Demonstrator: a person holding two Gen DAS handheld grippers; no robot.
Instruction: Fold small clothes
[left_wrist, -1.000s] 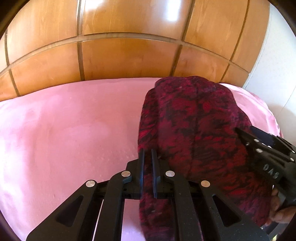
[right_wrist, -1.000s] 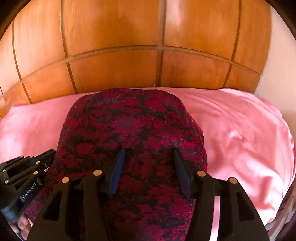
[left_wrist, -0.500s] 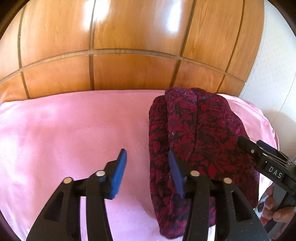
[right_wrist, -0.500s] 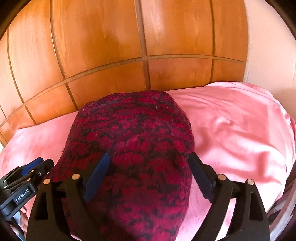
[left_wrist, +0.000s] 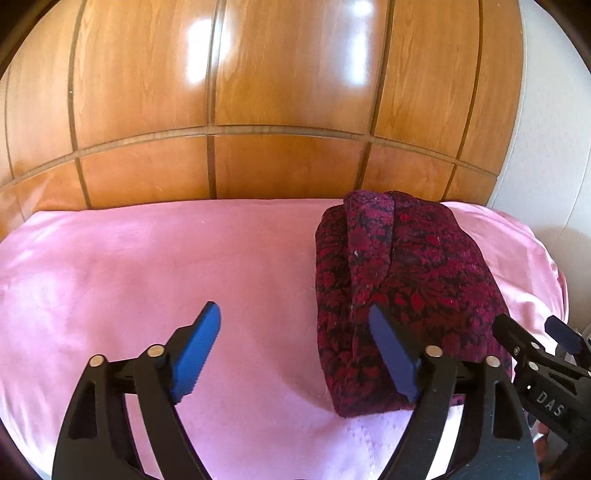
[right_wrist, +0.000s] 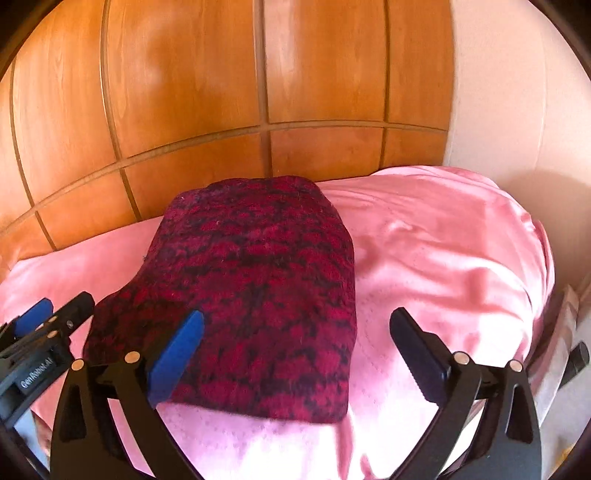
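The folded red-and-black patterned garment (left_wrist: 402, 295) lies as a compact bundle on the pink bed sheet (left_wrist: 147, 266), close to the wooden panelled wall (left_wrist: 258, 110) behind the bed and toward the right side of the sheet in the left wrist view; a narrow folded strip of the same cloth runs down its top from the far edge. The left gripper (left_wrist: 295, 343) hangs above the sheet with its jaws spread wide, having just been opening, and nothing sits between them but bare pink sheet; its right blue pad (left_wrist: 391, 354) stands in front of the garment's near left corner, though whether it touches the cloth cannot be told, while the left blue pad (left_wrist: 197, 347) is over bare sheet, well clear of the bundle. In the right wrist view the garment (right_wrist: 258, 288) fills the middle and left of the frame; the right gripper (right_wrist: 295, 354) is likewise spread wide, its jaws having just been opening, with the near right corner of the bundle showing in the gap between them, not pinched; its left pad (right_wrist: 177, 354) overlaps the garment's near edge and its right finger (right_wrist: 417, 354) is over pink sheet just beside the bundle; the picture is slightly blurred.
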